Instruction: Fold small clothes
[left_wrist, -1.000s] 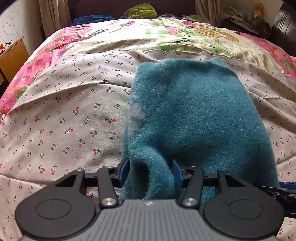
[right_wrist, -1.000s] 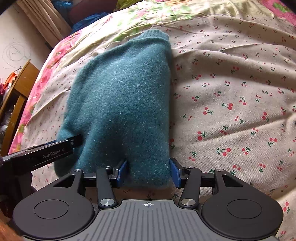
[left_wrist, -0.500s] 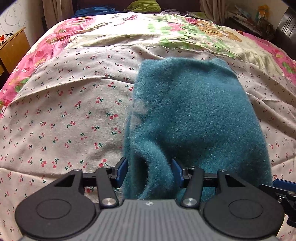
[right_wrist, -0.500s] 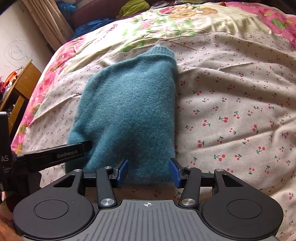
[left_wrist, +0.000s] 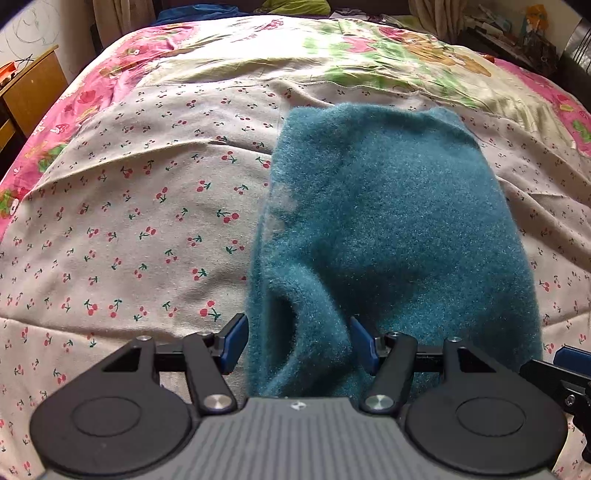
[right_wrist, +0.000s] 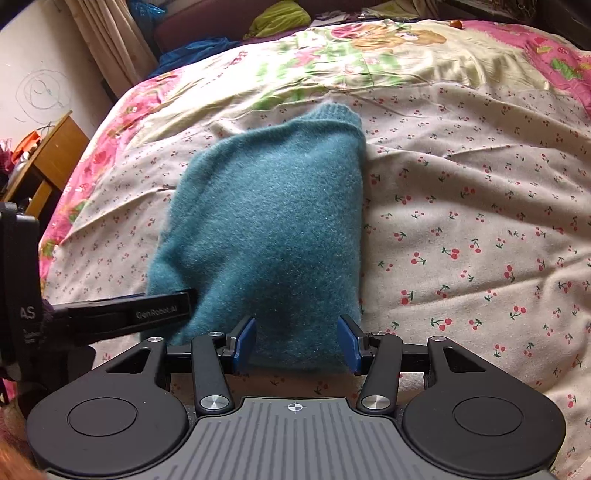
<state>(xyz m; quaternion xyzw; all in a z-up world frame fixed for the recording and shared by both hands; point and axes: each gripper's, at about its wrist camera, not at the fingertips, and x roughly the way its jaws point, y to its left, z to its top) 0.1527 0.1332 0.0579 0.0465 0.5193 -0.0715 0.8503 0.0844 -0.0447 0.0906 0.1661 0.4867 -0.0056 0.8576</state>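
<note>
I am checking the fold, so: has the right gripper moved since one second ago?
Yes. The right gripper rose away from the cherry-print sheet, which looks smaller now, and more of the floral cover beyond it is in view.

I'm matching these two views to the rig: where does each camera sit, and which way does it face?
Left wrist: on the left gripper, angled down the bed over the teal sweater; the right gripper's tip shows at right.
Right wrist: on the right gripper, facing the same way; the left gripper reaches in from the left.
Shared: sweater, cherry-print sheet, each other's gripper.
</note>
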